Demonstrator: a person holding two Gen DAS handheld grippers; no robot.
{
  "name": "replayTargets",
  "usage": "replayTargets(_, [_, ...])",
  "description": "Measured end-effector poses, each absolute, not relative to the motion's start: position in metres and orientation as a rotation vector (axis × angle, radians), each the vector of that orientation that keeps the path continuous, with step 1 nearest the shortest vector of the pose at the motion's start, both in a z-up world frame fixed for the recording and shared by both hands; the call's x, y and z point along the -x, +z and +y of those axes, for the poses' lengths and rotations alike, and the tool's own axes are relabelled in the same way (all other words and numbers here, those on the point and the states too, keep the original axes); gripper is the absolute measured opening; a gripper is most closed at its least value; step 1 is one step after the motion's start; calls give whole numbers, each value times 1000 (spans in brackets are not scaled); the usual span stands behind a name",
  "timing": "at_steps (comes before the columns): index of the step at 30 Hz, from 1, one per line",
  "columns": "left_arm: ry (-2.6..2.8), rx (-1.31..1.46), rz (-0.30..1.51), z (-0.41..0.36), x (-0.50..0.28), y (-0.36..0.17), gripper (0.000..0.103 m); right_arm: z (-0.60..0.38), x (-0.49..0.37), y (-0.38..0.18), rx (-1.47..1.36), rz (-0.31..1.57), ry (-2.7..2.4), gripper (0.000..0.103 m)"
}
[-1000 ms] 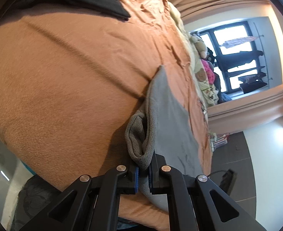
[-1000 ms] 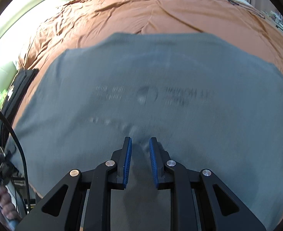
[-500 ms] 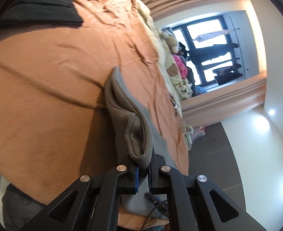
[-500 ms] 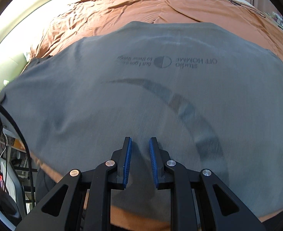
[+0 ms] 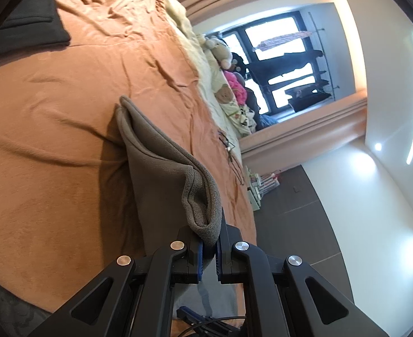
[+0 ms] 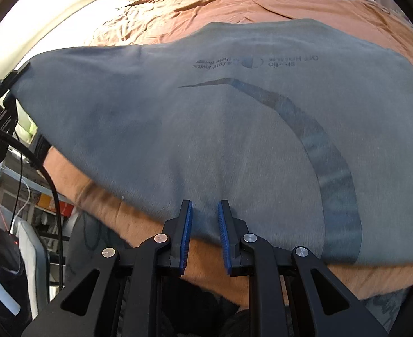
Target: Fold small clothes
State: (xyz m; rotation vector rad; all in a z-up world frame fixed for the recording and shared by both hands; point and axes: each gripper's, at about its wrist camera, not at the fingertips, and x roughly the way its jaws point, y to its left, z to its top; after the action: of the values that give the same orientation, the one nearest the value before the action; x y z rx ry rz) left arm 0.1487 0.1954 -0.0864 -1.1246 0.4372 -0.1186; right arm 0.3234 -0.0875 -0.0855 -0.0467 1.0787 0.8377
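A grey T-shirt with dark printed text and a curved stripe is spread over the orange bedspread. My left gripper is shut on a bunched ribbed edge of the T-shirt and holds it lifted off the bedspread. That gripper shows at the shirt's far left corner in the right wrist view. My right gripper is open at the shirt's near hem, its blue pads either side of the cloth edge, gripping nothing.
A dark garment lies at the bed's far corner. Glasses lie on the bedspread. Plush toys and pillows line the bed by the window. Shelves and cables stand left of the bed.
My left gripper has lifted the shirt's edge higher and drawn it across. The right gripper has backed toward the near hem, which now lies at its pads over the orange bedspread.
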Motion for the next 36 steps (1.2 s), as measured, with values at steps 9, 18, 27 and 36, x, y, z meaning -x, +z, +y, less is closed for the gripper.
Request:
replayTargets(9, [-170, 1087, 431, 187, -161, -69, 6, -98, -350, -69, -94, 1040, 840, 16])
replayTargets(18, [-237, 1031, 435, 175, -178, -51, 6, -101, -344, -101, -136, 1119, 870, 16])
replayTargets(27, [-319, 979, 450, 144, -199, -33, 6, -122, -348, -100, -194, 1163, 891, 4])
replayTargets(36, [-404, 911, 493, 104, -223, -17, 6, -190, -354, -77, -270, 1068, 820, 4])
